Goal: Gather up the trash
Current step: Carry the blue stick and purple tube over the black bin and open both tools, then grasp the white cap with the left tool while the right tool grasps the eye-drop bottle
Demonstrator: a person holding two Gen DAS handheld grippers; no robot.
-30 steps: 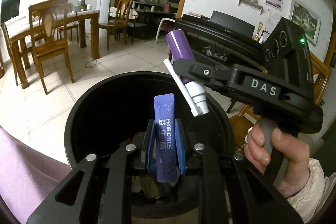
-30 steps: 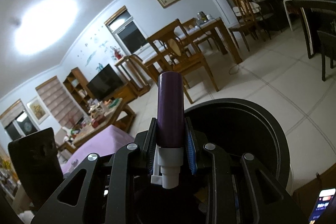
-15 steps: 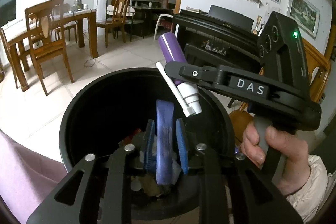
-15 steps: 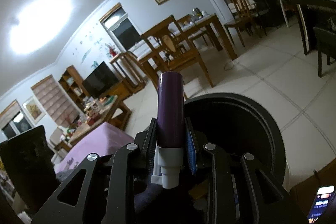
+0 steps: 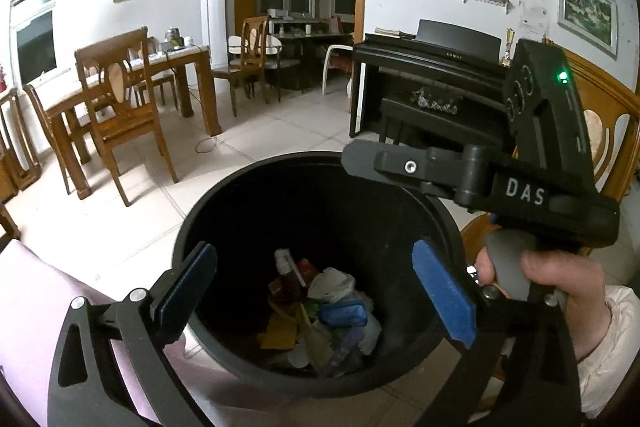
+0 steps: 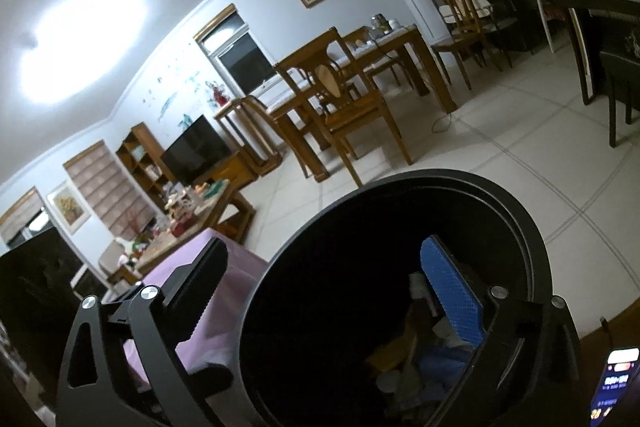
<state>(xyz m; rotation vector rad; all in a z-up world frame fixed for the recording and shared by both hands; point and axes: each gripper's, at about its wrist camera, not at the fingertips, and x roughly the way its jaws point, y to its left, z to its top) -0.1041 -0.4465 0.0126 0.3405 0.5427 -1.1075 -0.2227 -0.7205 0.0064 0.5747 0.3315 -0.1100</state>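
A black round bin [image 5: 280, 167] stands below both grippers, with several pieces of trash at its bottom. Among them lie a bottle with a white nozzle [image 5: 285, 267] and a narrow purple-blue sachet [image 5: 346, 345]. My left gripper [image 5: 316, 295] hangs over the bin's mouth; its jaws are opening wide and nothing is between the blue pads. My right gripper [image 6: 326, 291] is over the same bin [image 6: 500, 195], its jaws also opening and empty. In the left wrist view its upper finger [image 5: 384, 165] reaches over the far rim, held by a hand [image 5: 560, 283].
A pink-purple cloth [image 5: 32, 307] covers a surface to the bin's left. A wooden chair [image 5: 120, 115] and dining table [image 5: 176, 63] stand beyond on the tiled floor, and a black piano [image 5: 432, 67] at the right. A lit phone [image 6: 616, 383] lies at the lower right.
Both grippers went from shut to wide open. The sachet left the left jaws and the purple bottle left the right jaws; both now lie in the bin.
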